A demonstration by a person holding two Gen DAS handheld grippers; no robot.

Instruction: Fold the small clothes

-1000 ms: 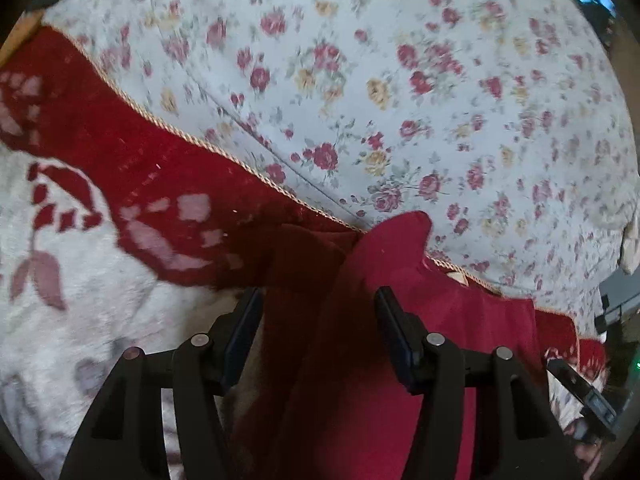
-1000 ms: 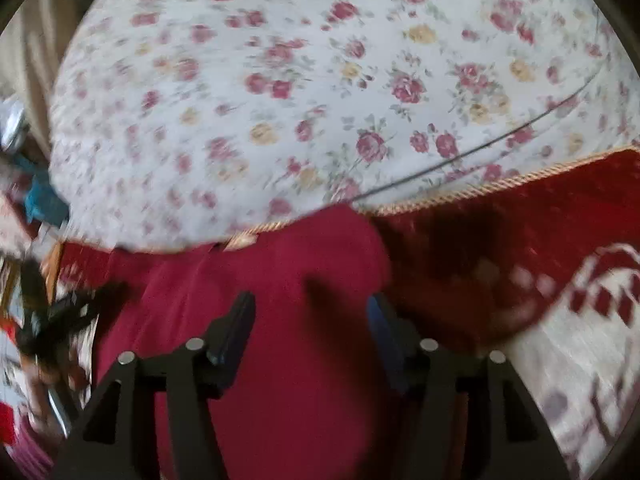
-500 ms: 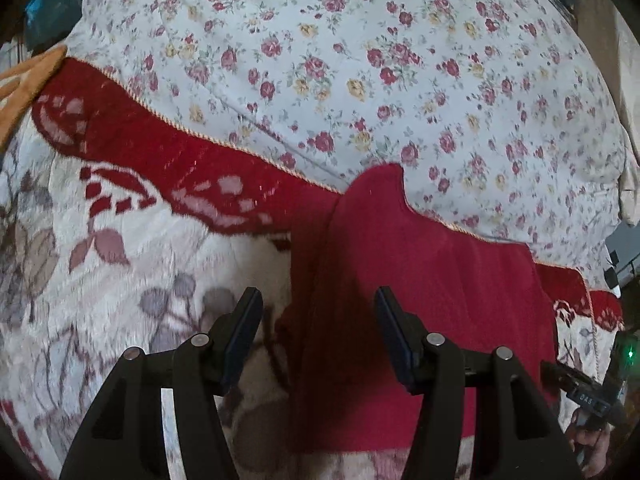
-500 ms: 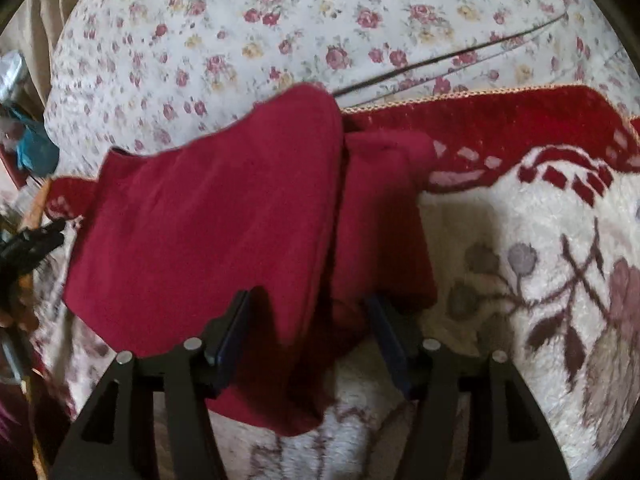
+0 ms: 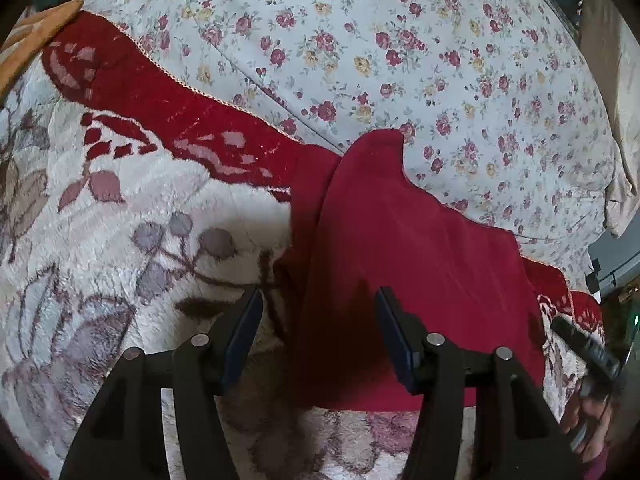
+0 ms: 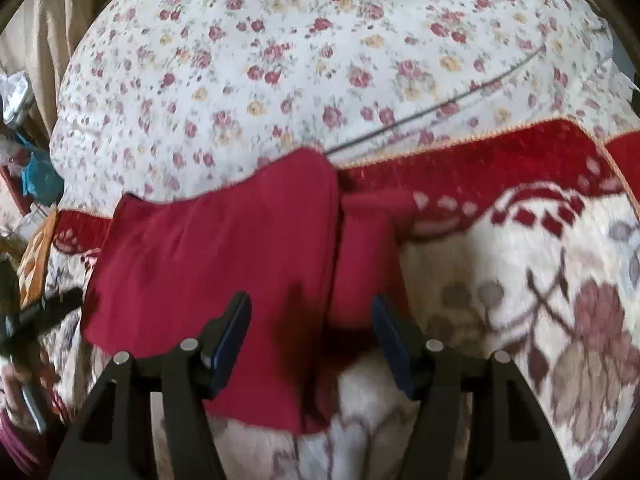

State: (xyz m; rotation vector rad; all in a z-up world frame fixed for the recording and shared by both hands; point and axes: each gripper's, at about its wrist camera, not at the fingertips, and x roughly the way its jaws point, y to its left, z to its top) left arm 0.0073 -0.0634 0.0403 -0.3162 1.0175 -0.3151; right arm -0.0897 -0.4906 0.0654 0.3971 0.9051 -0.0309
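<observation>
A small dark red garment [image 5: 400, 264] lies flat on a plush white and red blanket [image 5: 120, 220], folded over so one layer lies on another. It also shows in the right wrist view [image 6: 224, 248]. My left gripper [image 5: 318, 320] is open and empty, above the garment's left fold. My right gripper [image 6: 310, 320] is open and empty, above the garment's right fold. The other gripper shows at the edge of each view.
A floral white bedsheet [image 5: 400, 60] covers the bed beyond the blanket's red border [image 5: 160, 100]. Clutter and a beige curtain [image 6: 36, 40] stand at the left edge of the right wrist view.
Both grippers have drawn back and up from the garment. It now lies flat with more of it and the blanket in view.
</observation>
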